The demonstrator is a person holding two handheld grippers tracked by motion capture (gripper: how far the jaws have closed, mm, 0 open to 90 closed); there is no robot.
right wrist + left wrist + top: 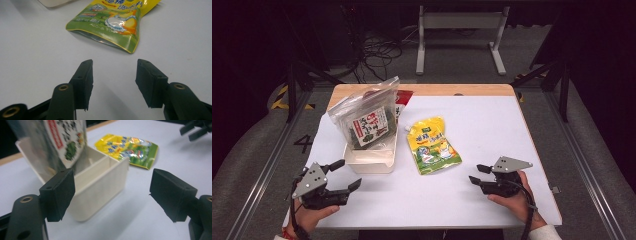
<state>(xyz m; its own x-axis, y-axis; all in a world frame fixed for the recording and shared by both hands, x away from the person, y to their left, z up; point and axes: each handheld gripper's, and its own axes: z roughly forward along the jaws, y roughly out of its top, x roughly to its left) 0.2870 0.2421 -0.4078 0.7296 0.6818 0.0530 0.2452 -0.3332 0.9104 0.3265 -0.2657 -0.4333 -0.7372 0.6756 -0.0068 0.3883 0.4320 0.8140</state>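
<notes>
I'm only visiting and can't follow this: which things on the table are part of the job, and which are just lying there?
Likely part of the job:
- cream plastic box
- clear zip bag of snacks, standing in it
- yellow-green spouted pouch, lying flat
- left gripper, open
- right gripper, open

Just lying about:
- red packet behind the bag
- white table

The pouch is yellow and green; the box is cream; the table is white.
</notes>
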